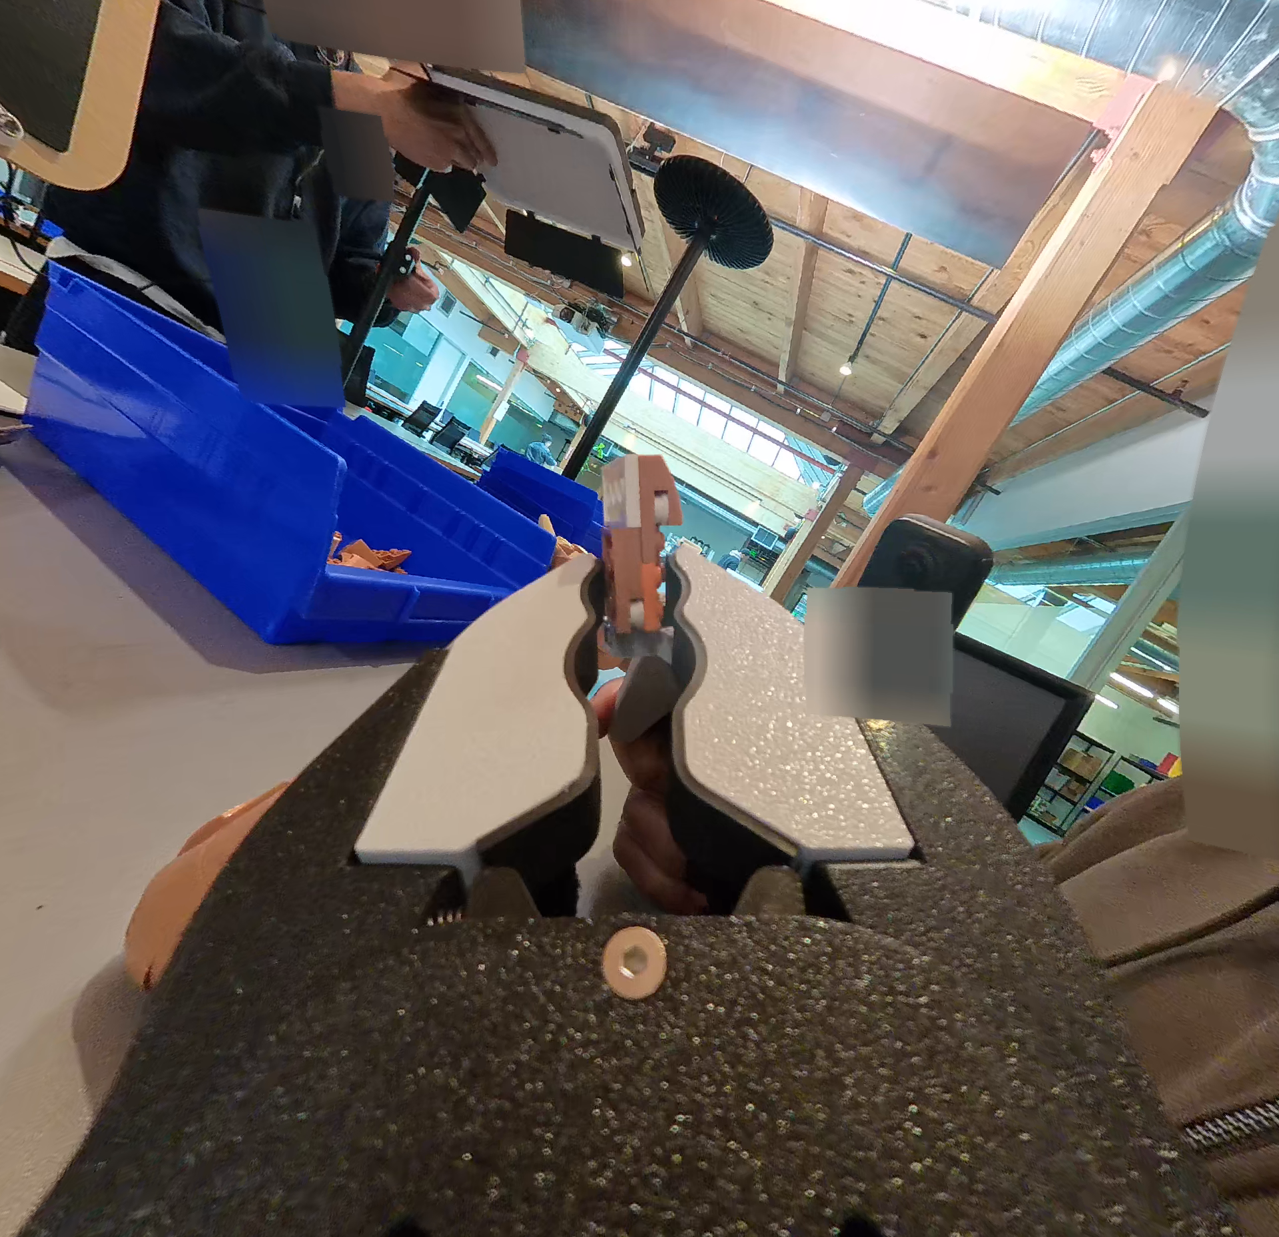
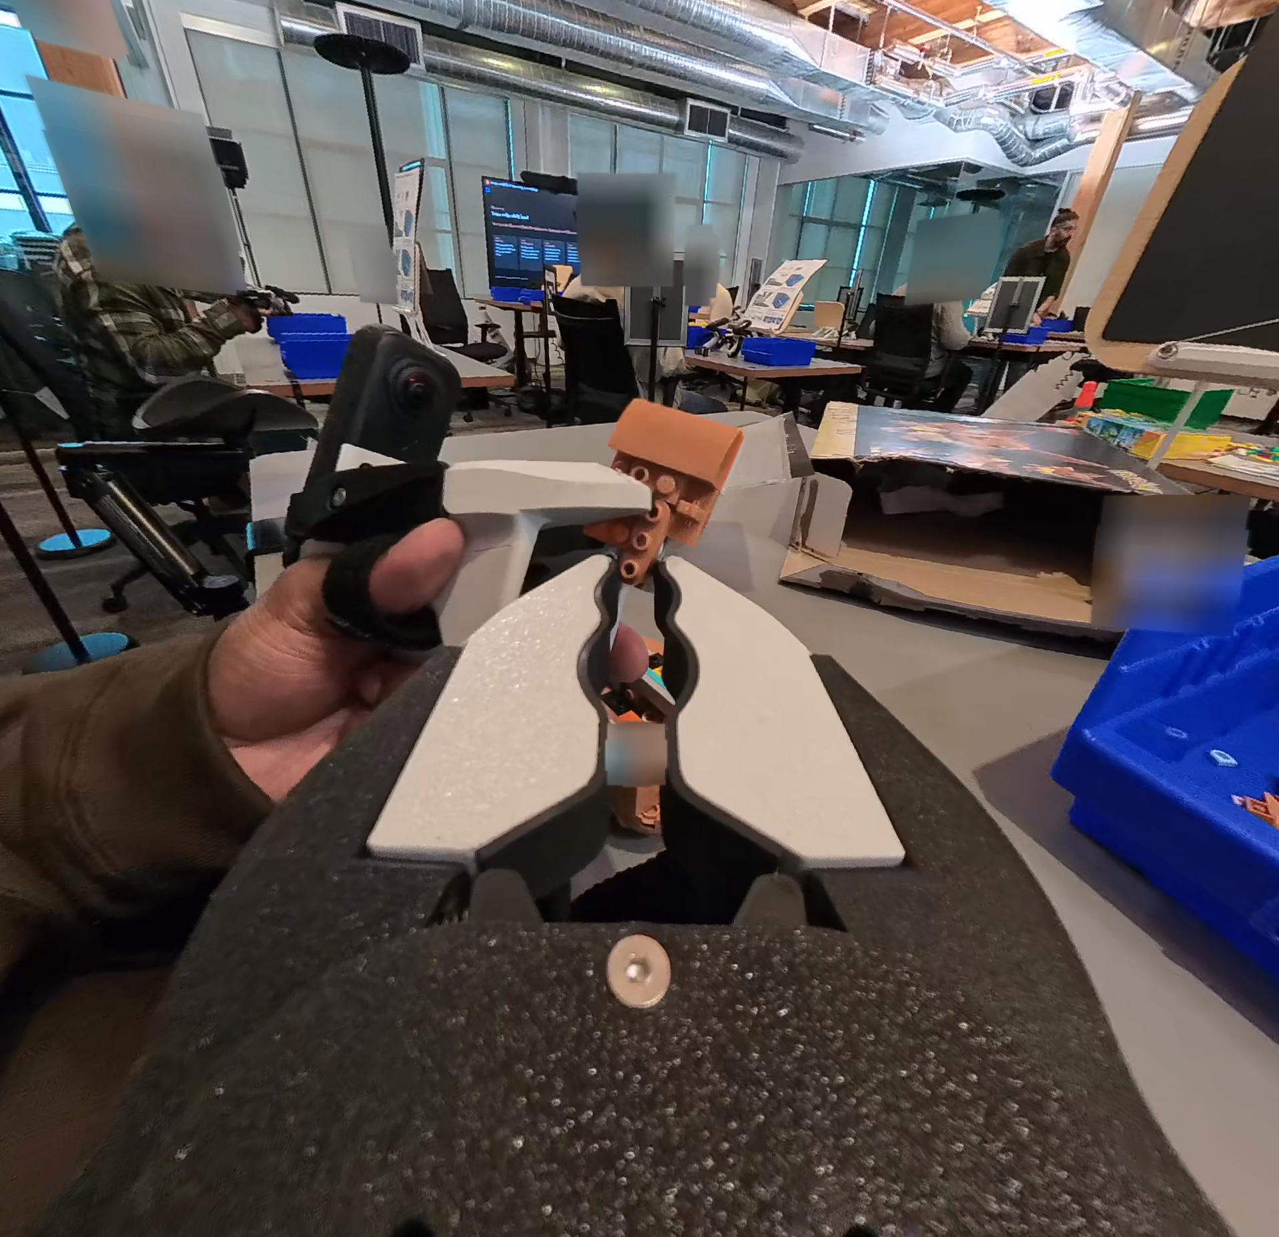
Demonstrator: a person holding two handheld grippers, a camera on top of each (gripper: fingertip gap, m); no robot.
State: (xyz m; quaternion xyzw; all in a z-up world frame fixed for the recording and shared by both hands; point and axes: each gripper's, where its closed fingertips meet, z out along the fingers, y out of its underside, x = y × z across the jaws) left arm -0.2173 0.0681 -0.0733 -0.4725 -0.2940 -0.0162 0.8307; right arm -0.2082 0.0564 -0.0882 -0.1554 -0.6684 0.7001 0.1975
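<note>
Both hand-held grippers, left (image 1: 633,581) and right (image 2: 635,574), clamped on one brick model (image 1: 637,546), blue bin (image 1: 207,456) beside

Small brick assembly (image 1: 633,560) pinched between fingertips of left gripper (image 1: 631,570), raised above the table (image 1: 104,650). Long bin (image 1: 207,456) to the left on that table, loose pieces inside. Right gripper (image 2: 635,567) closed on the same assembly from below, left gripper crossing in from the left. Opened cardboard box (image 2: 969,512) behind, right; another bin (image 2: 1176,754) at far right.
</note>
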